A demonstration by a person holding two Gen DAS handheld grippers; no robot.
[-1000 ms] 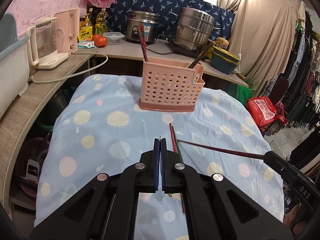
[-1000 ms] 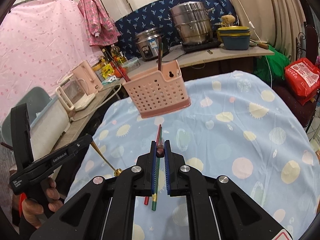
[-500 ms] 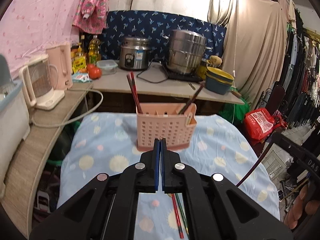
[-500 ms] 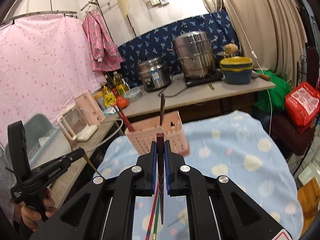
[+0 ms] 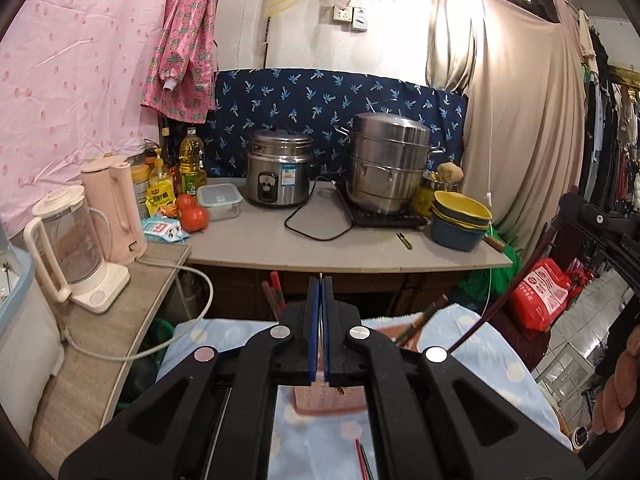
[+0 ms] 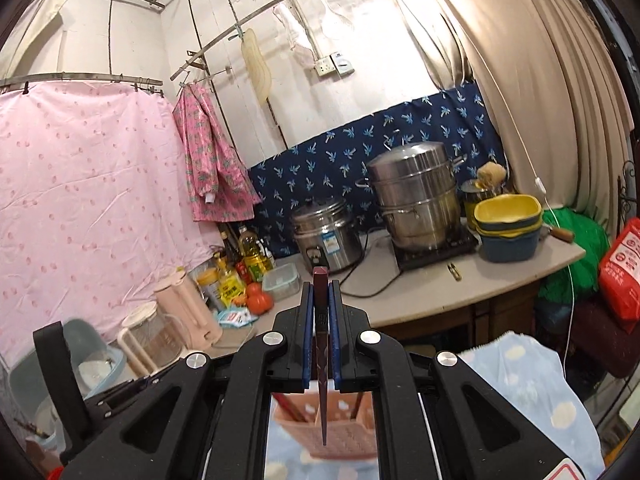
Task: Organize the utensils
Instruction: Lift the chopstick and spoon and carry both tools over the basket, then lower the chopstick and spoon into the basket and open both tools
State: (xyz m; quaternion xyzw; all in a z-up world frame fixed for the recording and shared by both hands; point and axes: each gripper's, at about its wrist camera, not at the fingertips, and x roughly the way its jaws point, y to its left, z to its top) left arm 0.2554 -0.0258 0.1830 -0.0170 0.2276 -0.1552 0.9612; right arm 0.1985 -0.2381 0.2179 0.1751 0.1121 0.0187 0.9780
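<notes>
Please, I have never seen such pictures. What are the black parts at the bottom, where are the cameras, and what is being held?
A person holds one pair of black tongs in each hand, and a camera on each pair looks forward along its fingers. The left view shows the left tongs, closed; I cannot see anything between them. The right view shows the right tongs gripping a dark red chopstick, which points down toward a pink basket. The basket stands on a blue spotted cloth. More chopsticks lie on that cloth.

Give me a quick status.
Right tool shut on dark chopstick, tip above pink basket. Left tool shut, contents unclear. Nothing blocking.
</notes>
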